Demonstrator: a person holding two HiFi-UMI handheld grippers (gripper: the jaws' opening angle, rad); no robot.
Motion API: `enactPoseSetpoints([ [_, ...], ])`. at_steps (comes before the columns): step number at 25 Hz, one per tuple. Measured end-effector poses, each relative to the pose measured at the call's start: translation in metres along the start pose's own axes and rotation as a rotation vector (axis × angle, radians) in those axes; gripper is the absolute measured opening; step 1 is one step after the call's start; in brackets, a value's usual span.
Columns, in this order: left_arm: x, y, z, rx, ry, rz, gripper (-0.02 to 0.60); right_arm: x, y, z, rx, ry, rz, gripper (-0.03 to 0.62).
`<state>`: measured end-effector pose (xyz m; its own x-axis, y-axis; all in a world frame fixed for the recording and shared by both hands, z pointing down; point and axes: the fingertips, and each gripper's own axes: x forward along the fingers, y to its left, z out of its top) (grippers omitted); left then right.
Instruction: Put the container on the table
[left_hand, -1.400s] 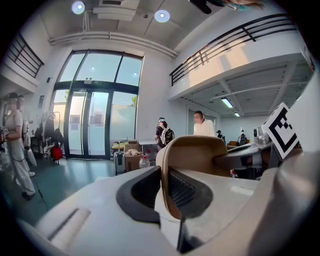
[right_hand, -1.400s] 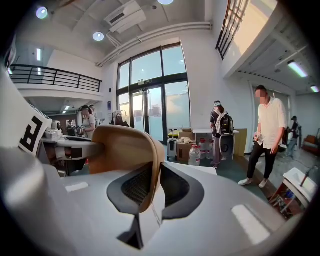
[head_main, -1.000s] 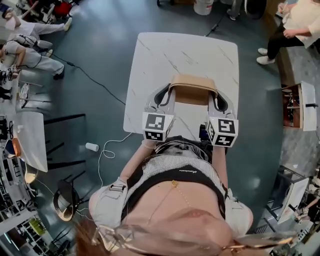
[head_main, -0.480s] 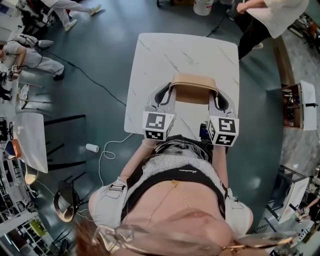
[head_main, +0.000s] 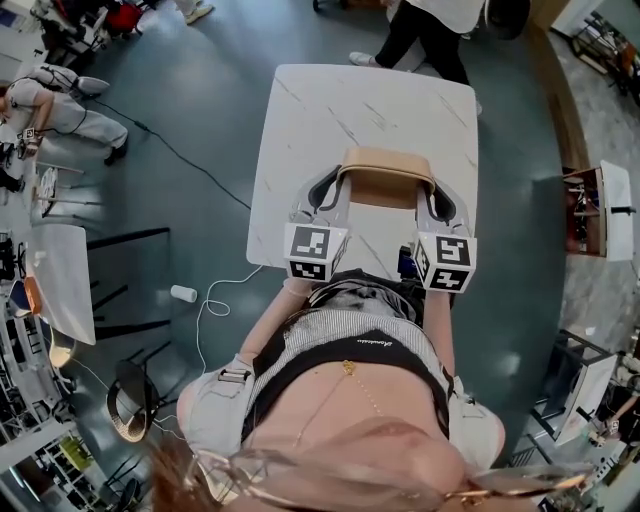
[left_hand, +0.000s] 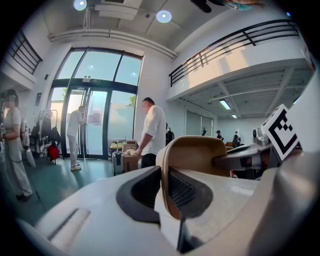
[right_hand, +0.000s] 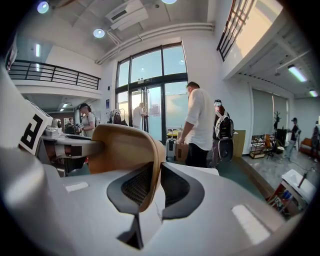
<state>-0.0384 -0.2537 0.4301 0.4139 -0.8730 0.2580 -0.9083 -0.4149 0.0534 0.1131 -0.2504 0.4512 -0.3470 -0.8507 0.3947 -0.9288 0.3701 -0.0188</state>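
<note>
I have my left gripper (head_main: 328, 192) and right gripper (head_main: 441, 203) each clamped on a rim of the tan container (head_main: 386, 178), toward the near edge of the counter (head_main: 330, 100).

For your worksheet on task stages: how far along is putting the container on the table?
Done: the left gripper and right gripper are each shut on opposite walls of the tan container, over the white table. In hand: holding it there. Left: set it down, if it is not already resting, then release.
</note>
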Motion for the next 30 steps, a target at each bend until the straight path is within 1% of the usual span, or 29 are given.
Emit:
enactPoseSetpoints([
  [9,0.001,0.002,0.003,0.000,-0.004,0.007,0.029,0.001,0.000,0.000,0.003,0.002,0.001,0.067],
  [23,0.001,0.001,-0.002,0.001,-0.001,-0.005,0.029,-0.002,0.000,-0.001,0.004,0.005,-0.008,0.067],
  [30,0.005,0.001,-0.009,-0.006,0.017,-0.010,0.029,0.003,-0.002,-0.007,0.001,0.026,-0.010,0.067],
])
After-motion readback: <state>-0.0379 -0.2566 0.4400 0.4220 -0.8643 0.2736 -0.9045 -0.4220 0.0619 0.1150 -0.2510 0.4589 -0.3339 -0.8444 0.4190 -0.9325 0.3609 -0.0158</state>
